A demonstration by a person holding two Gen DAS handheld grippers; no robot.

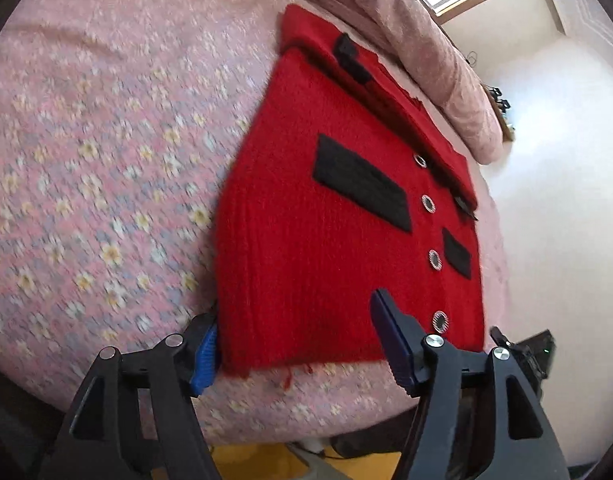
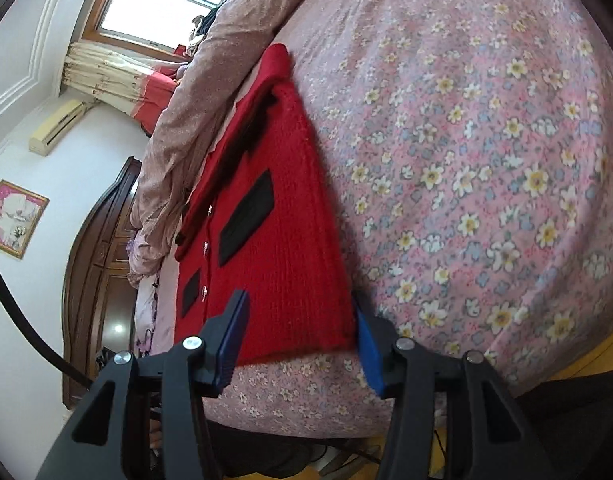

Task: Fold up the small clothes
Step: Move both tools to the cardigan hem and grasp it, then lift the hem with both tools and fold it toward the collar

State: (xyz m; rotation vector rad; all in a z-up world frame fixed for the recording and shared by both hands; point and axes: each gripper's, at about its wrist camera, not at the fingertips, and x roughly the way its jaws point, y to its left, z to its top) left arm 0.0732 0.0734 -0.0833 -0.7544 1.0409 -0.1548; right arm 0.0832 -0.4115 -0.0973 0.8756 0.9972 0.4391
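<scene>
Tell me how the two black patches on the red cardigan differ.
On the red cardigan, the large black patch is a long slanted strip on one side of the button row; the small black patch is short and sits across the buttons, nearer the hem. The large one reaches well into the front panel; the small one stays near the garment's edge. Both are flat, dark and four-sided.

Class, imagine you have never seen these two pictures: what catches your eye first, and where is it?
The bright red knitted cardigan, lying flat near the bed's edge, with black pocket patches and a row of silver buttons. Next comes the pink flowered bedspread under it. Both grippers' blue-padded fingers stand open astride the cardigan's near hem corners.
</scene>
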